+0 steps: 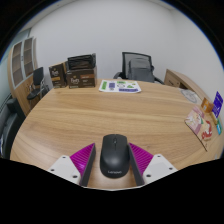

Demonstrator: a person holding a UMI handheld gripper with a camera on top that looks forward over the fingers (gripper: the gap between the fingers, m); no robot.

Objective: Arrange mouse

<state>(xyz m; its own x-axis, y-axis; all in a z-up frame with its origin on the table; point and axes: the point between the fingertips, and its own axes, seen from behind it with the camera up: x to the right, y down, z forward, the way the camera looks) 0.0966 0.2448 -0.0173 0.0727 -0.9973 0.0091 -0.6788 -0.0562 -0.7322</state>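
A black computer mouse lies lengthwise between my gripper's two fingers, over the near part of the round wooden table. The magenta pads meet its two sides near their tips, so the gripper is shut on it. Its nose points away from me, past the fingertips. Whether its underside touches the tabletop I cannot tell.
Printed papers lie at the table's far side, colourful leaflets at its right edge. A black office chair stands behind the table. Shelves with boxes and a cabinet line the back left.
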